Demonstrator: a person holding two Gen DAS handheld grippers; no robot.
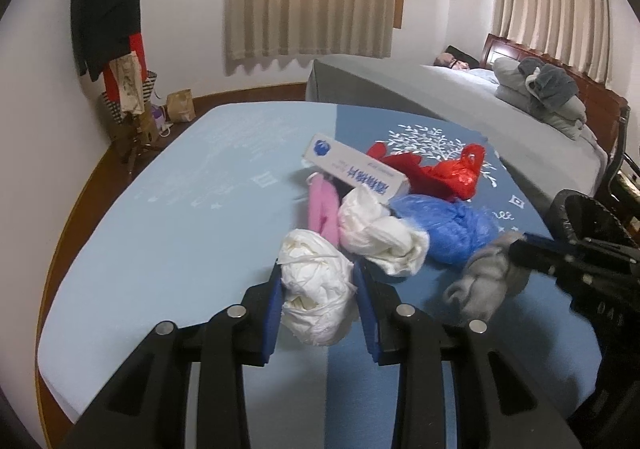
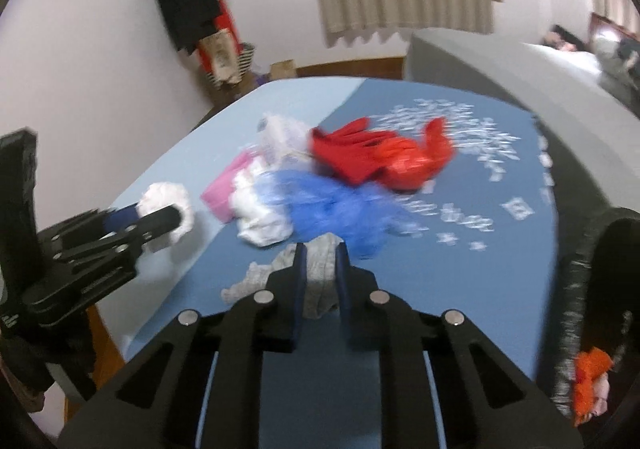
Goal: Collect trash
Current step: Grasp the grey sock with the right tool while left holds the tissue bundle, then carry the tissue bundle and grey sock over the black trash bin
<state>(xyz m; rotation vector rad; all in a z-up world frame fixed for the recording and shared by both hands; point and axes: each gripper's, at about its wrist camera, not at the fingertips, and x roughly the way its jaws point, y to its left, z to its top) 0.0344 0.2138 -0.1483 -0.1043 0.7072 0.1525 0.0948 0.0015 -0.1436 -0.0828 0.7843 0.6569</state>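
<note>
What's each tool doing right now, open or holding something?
Left tool: closed on the white crumpled wad.
Right tool: closed on the grey cloth.

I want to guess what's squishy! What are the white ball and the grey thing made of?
White ball: probably thin crumpled plastic film or paper; sharp wrinkles, faint sheen. Grey thing: likely soft knit fabric, matte and floppy, perhaps a sock.
</note>
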